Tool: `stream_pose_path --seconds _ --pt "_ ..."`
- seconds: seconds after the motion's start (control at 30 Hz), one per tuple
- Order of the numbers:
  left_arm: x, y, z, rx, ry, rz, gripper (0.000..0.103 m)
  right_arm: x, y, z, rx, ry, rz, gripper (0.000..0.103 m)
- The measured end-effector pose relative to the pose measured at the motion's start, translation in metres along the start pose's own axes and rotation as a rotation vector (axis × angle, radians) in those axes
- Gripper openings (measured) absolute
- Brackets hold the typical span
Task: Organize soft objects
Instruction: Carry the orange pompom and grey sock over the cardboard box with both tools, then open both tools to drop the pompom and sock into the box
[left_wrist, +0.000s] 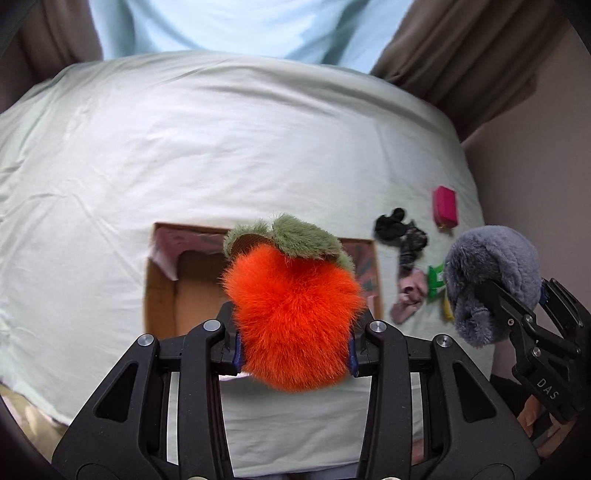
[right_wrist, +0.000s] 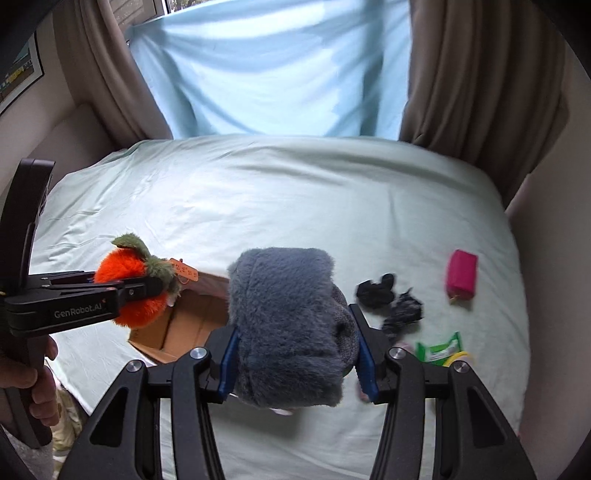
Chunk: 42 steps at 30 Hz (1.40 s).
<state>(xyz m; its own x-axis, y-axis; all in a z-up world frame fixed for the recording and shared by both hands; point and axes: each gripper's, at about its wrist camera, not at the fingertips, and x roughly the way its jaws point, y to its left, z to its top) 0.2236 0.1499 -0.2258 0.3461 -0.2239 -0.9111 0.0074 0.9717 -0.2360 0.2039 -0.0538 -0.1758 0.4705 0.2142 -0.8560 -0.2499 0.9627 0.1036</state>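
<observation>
The left gripper (left_wrist: 293, 347) has its jaws pressed into the sides of an orange plush (left_wrist: 291, 317) with a green leafy top, holding it in the air above an open cardboard box (left_wrist: 162, 295) that sits on the bed (left_wrist: 221, 155). The right gripper (right_wrist: 295, 365) is clamped the same way on a grey plush (right_wrist: 291, 325), which bulges out between the blue pads (right_wrist: 227, 365); from the left wrist view this grey plush (left_wrist: 491, 280) hangs just right of the box. From the right wrist view the orange plush (right_wrist: 129, 291) carries an orange tag (right_wrist: 183, 271), and the box (right_wrist: 184, 325) lies below and between the two toys. Farther right on the pale green sheet lie a green packet (right_wrist: 439, 349), a pink cloth (left_wrist: 408, 295), dark cloths (right_wrist: 391, 299), and, well beyond them, a pink block (right_wrist: 461, 275). Behind the bed hang brown curtains (right_wrist: 480, 81) on both sides of a pale blue drape (right_wrist: 269, 70).
</observation>
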Motion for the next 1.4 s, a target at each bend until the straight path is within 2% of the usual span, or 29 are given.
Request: stream_pose_path --seconds 0.2,0.43,0.8,0.9,1.03,1.17,1.2,1.27,1.3,1.33,1.37,1.4 --pt "0.034 0.061 0.002 0.015 0.072 0.026 0.035 0.062 0.044 0.002 0.092 0.11 0.006 0.048" --pt "0.085 0.096 0.002 0.093 0.169 0.041 0.035 0.121 0.07 0.0 0.195 0.232 -0.024 0.048" --pt "0.143 0.094 -0.008 0.202 0.29 0.013 0.035 0.194 0.063 -0.015 0.317 0.423 -0.067 0.048" --pt "0.16 0.087 -0.014 0.23 0.333 0.035 0.035 0.213 0.057 -0.021 0.34 0.479 -0.072 0.048" --pt "0.17 0.085 -0.017 0.232 0.347 0.023 0.035 0.225 0.052 -0.024 0.358 0.499 -0.064 0.049" --pt "0.179 0.077 -0.02 0.297 0.35 0.043 0.035 0.234 0.047 -0.024 0.366 0.507 -0.054 0.049" --pt "0.18 0.075 -0.02 0.311 0.349 0.041 0.038 0.235 0.048 -0.023 0.369 0.508 -0.052 0.05" --pt "0.176 0.071 -0.02 0.333 0.334 0.016 0.066 0.237 0.046 -0.021 0.368 0.504 -0.045 0.055" --pt "0.173 0.068 -0.02 0.345 0.315 0.009 0.098 0.237 0.047 -0.02 0.356 0.498 -0.044 0.059" --pt "0.168 0.066 -0.02 0.36 0.295 0.022 0.103 0.236 0.05 -0.018 0.333 0.482 -0.047 0.066" --pt "0.164 0.064 -0.021 0.375 0.27 0.044 0.103 0.234 0.052 -0.017 0.319 0.464 -0.045 0.079" --pt "0.158 0.063 -0.021 0.385 0.246 0.054 0.103 0.231 0.053 -0.015 0.311 0.447 -0.04 0.088"
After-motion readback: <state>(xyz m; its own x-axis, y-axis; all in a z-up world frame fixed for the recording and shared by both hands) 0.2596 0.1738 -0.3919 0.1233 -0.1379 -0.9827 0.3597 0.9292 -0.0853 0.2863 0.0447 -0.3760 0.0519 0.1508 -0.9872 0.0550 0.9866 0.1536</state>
